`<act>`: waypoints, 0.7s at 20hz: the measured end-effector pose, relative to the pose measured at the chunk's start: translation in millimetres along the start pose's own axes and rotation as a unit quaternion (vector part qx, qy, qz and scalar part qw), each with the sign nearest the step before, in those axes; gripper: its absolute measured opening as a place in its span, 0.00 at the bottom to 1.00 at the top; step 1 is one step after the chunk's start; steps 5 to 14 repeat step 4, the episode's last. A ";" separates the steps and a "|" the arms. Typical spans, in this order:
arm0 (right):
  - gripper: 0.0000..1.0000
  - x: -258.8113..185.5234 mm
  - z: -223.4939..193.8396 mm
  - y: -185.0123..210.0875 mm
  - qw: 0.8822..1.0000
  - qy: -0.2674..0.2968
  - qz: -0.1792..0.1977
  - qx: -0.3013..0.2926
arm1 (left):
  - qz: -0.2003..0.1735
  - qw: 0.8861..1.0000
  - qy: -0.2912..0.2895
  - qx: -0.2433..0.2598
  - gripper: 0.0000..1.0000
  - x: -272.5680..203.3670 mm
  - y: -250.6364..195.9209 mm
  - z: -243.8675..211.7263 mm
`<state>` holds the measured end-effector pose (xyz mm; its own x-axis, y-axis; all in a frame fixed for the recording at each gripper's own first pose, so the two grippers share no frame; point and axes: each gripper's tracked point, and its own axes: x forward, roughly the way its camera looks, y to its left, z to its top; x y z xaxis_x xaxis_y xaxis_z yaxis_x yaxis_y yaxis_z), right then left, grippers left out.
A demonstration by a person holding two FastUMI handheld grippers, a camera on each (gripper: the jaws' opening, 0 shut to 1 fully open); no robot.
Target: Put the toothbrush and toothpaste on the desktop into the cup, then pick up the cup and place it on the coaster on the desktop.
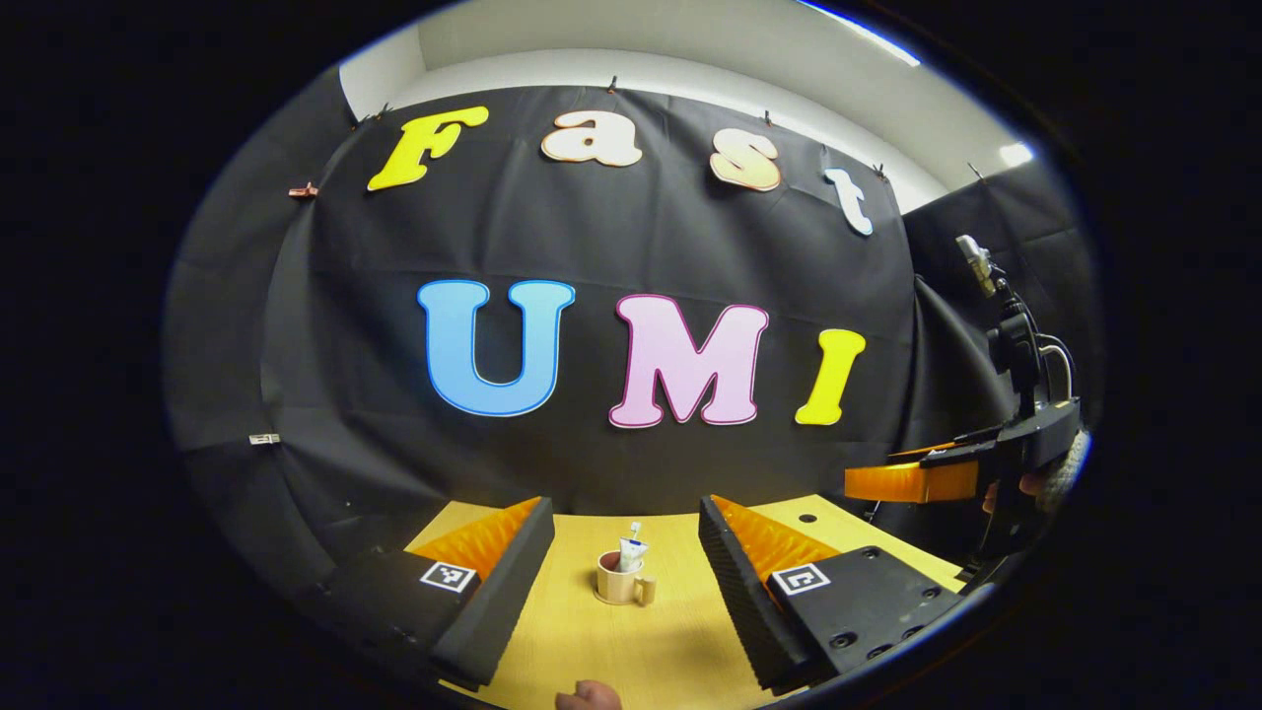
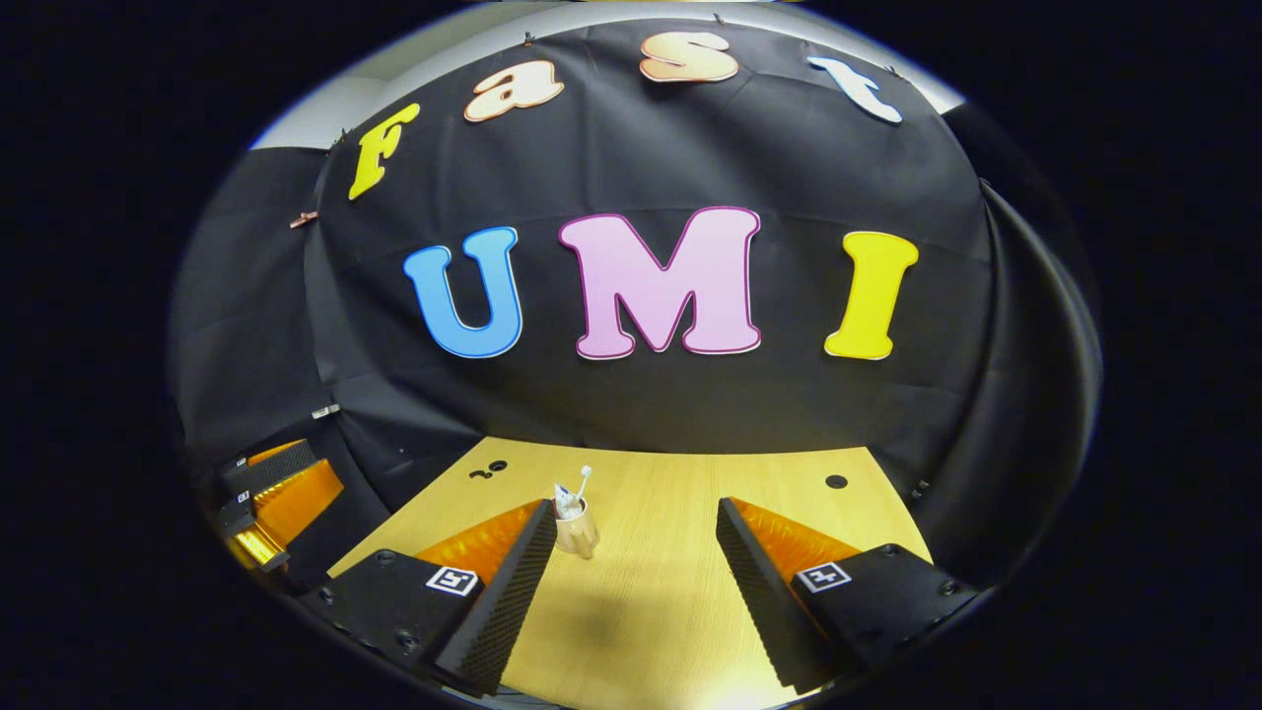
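A beige cup (image 1: 621, 584) with a handle stands upright on the wooden desktop (image 1: 631, 651), with the toothbrush (image 1: 636, 531) and the toothpaste tube (image 1: 631, 550) sticking out of it. My left gripper (image 1: 626, 513) is open and held back from the cup, which sits between and beyond its fingers. In the right gripper view the cup (image 2: 577, 530) stands just past the left fingertip, with the toothbrush (image 2: 584, 480) and the toothpaste (image 2: 564, 501) inside. My right gripper (image 2: 636, 508) is open and holds nothing. I cannot make out a coaster under the cup.
The right gripper (image 1: 917, 480) hangs off the desktop's right side in the left gripper view. The left gripper (image 2: 271, 493) shows at the desk's left edge. Small holes (image 2: 836, 481) mark the far desktop. A fingertip (image 1: 589, 696) pokes in at the bottom edge.
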<state>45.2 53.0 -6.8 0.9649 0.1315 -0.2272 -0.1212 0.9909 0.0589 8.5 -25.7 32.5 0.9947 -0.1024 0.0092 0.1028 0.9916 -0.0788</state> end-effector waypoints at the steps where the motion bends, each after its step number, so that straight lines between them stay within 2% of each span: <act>1: 1.00 -3.0 1.8 -5.0 1.000 -0.005 0.000 0.000 | 0.000 1.000 0.002 -0.001 0.94 1.6 -6.8 -0.7; 4: 1.00 -8.3 -2.7 -12.7 1.000 -0.005 0.005 0.007 | -0.015 1.000 0.015 -0.003 0.94 3.6 -37.1 -6.1; 14: 1.00 -8.3 -2.7 -12.7 1.000 -0.005 0.005 0.007 | -0.015 1.000 0.015 -0.003 0.94 3.6 -37.1 -6.1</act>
